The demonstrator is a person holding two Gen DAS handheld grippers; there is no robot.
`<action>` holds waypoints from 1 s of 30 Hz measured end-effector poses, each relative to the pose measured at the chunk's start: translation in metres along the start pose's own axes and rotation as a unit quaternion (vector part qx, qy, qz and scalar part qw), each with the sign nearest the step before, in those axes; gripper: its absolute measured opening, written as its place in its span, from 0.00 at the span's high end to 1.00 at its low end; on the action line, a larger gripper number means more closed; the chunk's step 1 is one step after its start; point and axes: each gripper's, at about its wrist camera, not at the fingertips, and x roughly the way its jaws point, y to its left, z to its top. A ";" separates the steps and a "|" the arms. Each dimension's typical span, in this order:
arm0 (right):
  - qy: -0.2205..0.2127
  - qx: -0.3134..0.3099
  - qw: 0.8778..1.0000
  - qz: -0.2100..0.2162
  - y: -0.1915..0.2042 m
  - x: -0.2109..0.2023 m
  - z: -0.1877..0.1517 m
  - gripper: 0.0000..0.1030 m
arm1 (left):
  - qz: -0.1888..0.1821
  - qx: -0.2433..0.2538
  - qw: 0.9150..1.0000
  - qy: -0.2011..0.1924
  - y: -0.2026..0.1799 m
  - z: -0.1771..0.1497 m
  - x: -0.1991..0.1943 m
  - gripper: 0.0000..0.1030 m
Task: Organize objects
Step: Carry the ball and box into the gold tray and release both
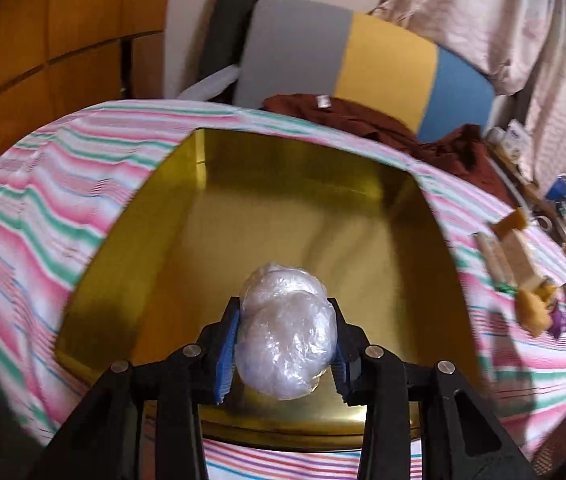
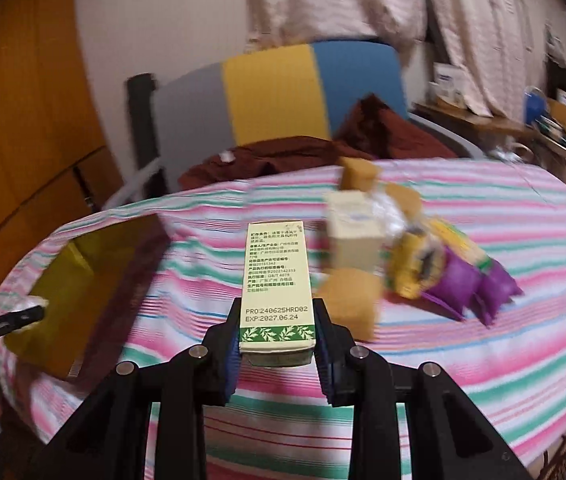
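Note:
My left gripper (image 1: 286, 344) is shut on a clear plastic-wrapped white bundle (image 1: 288, 330) and holds it over the open gold box (image 1: 131, 240), just inside its near wall. The box inside looks bare. My right gripper (image 2: 277, 334) is shut on a tall cream carton with green leaf trim and printed text (image 2: 275, 280), held above the striped cloth. In the right wrist view the gold box (image 2: 71, 280) lies at the left, with the left gripper and its bundle (image 2: 29, 306) at its near edge.
A striped pink, green and white cloth (image 2: 483, 340) covers the table. On it lie a cream carton (image 2: 357, 232), tan blocks (image 2: 349, 302) and yellow and purple packets (image 2: 455, 268). A dark red garment (image 2: 303, 152) and a grey, yellow and blue chair back (image 2: 275, 92) stand behind.

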 end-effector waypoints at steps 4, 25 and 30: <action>0.001 -0.035 0.998 0.046 0.039 0.004 0.007 0.70 | 0.018 -0.021 1.000 0.011 0.028 -0.002 0.006 0.61; 0.121 -0.149 0.963 0.191 0.201 0.067 -0.018 0.70 | 0.049 -0.157 0.983 -0.085 0.100 0.026 -0.051 0.01; 0.140 -0.157 0.957 0.202 0.225 0.085 -0.023 0.70 | 0.046 -0.182 0.978 -0.091 0.108 0.033 -0.060 0.01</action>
